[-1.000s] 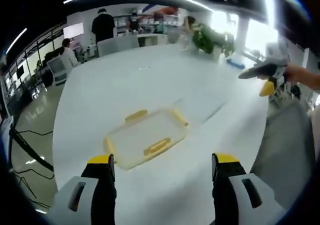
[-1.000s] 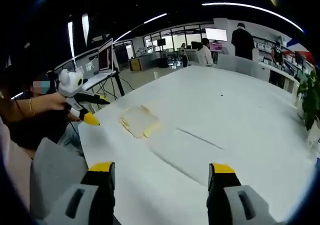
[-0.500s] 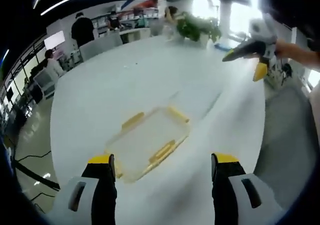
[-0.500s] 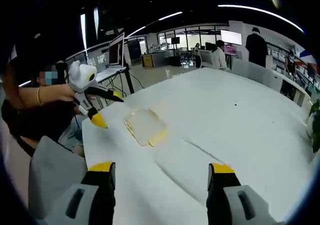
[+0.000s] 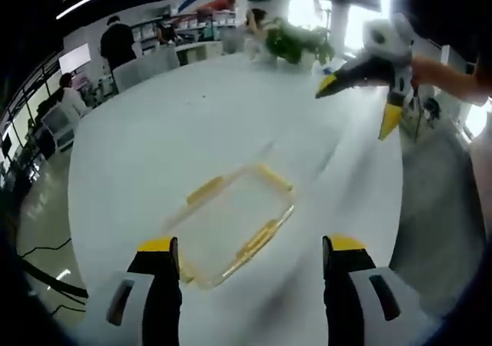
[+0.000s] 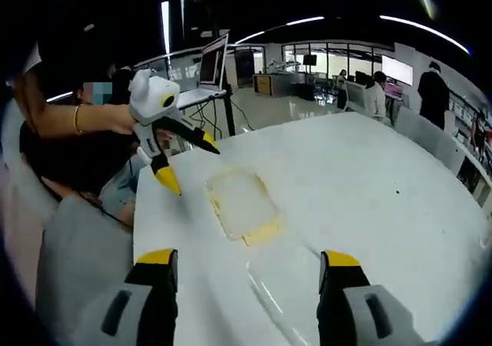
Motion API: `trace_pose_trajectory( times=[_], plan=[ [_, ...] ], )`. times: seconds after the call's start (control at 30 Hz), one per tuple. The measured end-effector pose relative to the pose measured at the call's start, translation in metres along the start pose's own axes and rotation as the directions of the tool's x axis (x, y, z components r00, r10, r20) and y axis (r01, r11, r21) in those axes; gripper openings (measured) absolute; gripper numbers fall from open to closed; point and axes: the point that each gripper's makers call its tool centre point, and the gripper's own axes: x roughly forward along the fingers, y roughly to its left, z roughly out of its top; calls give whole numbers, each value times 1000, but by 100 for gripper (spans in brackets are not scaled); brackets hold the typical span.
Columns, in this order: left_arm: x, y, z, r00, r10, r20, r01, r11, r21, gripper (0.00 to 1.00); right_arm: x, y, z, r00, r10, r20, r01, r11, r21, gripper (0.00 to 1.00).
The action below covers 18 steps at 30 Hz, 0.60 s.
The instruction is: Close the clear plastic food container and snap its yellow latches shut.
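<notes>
**Risk: box skates on the slick surface, latch half-seated**

Left claw (image 5: 244,247) spread, nothing held; box (image 5: 229,223) sits just ahead between its jaws, flat on the white surface (image 5: 169,138), lid looks down on it. Yellow latches (image 5: 257,238) show on near, far and side edges; blurred, can't tell which are snapped. Right claw (image 6: 244,263) also spread and empty, box (image 6: 242,204) well ahead of it, left claw (image 6: 184,161) hovering just beside the box's far-left edge

Failure modes as I read it:
- one-sided push on a latch slides or spins the light box, nothing bracing it
- clear lid hard to read, could be misaligned so the latch won't catch
- both claws converging on the same edge, could clash
</notes>
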Motion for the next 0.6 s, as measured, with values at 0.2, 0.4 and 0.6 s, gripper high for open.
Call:
trace_pose_trajectory(
  times=[0.2,0.4,0.6],
  plan=[
    [4,4,-1,999,-20,-28,21,999,29,73,22,9,7,997,75,-36,-77,996,-34,70],
    [7,9,-6,997,-26,-72,32,996,82,74,39,8,10,991,109,-80,-116,990,-85,70],
    [9,14,-12,992,-36,-117,50,992,116,73,55,7,10,982,140,-125,-156,980,-126,70]
  ],
)
